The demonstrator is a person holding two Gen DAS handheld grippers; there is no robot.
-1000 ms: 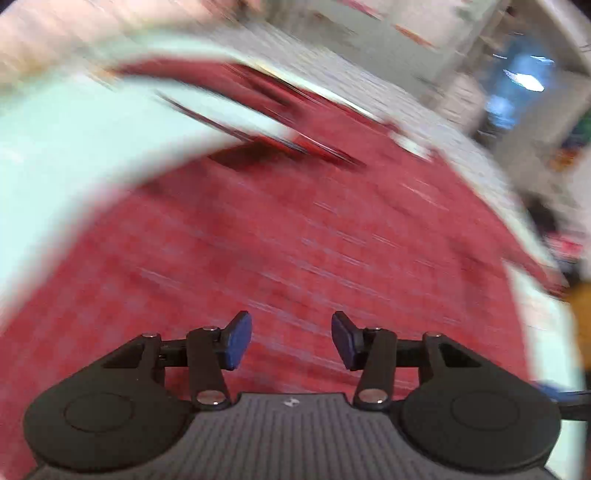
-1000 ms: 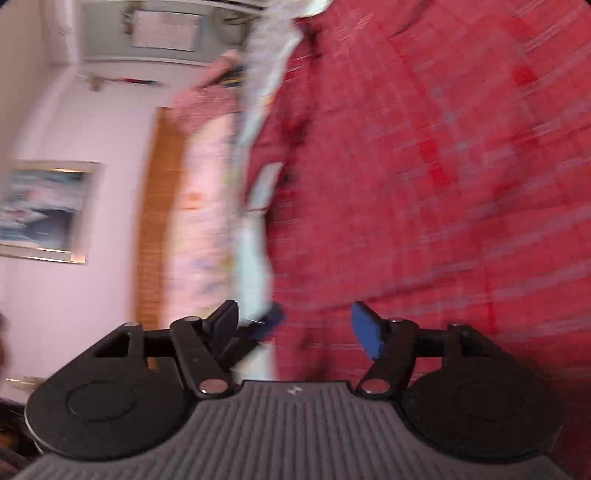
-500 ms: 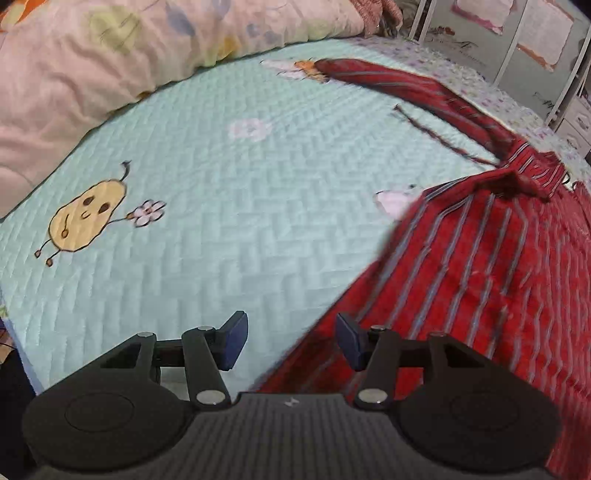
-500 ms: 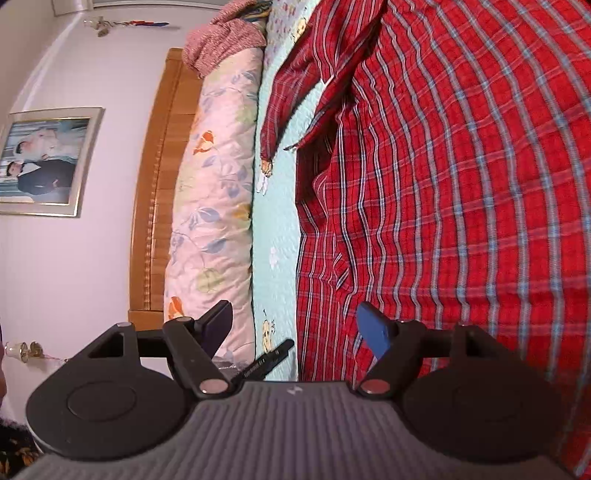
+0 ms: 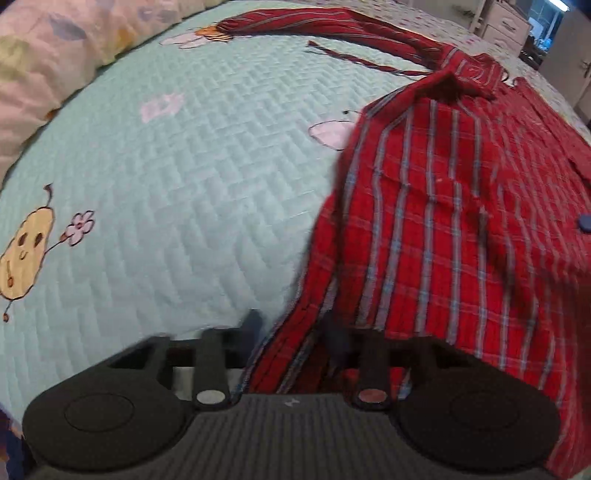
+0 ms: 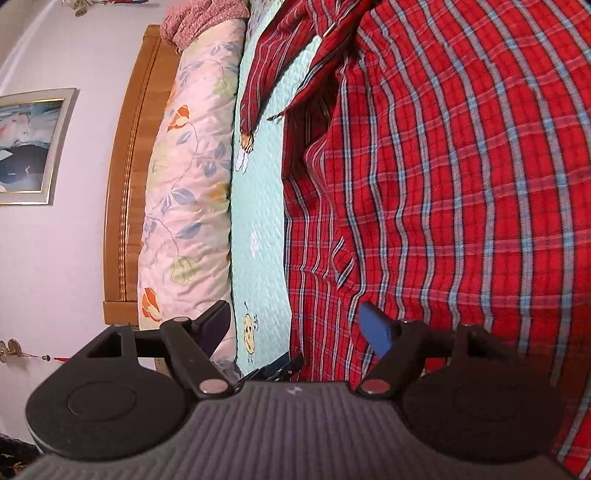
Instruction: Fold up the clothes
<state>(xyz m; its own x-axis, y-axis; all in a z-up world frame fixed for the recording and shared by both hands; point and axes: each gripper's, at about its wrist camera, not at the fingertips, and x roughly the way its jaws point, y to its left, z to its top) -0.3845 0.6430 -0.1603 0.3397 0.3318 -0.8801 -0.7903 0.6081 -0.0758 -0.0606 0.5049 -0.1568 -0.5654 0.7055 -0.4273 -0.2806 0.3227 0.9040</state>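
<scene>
A red plaid shirt (image 5: 443, 221) lies spread on a pale green quilted bedspread (image 5: 166, 166), one sleeve stretched toward the pillows. My left gripper (image 5: 293, 325) is open, its fingers straddling the shirt's near hem edge, which lies between them. In the right wrist view the same shirt (image 6: 461, 184) fills the right side. My right gripper (image 6: 299, 325) is open and empty, above the shirt's edge where it meets the bedspread (image 6: 258, 206).
A floral quilt roll (image 6: 184, 184) lies along the wooden headboard (image 6: 125, 192). A framed picture (image 6: 29, 147) hangs on the wall. Drawers (image 5: 506, 26) stand beyond the far side of the bed. The other gripper (image 6: 277, 369) shows low in the right wrist view.
Both views have gone from blurred motion to steady. My left gripper has moved right and down onto the shirt's hem. My right gripper has come closer to the shirt's edge.
</scene>
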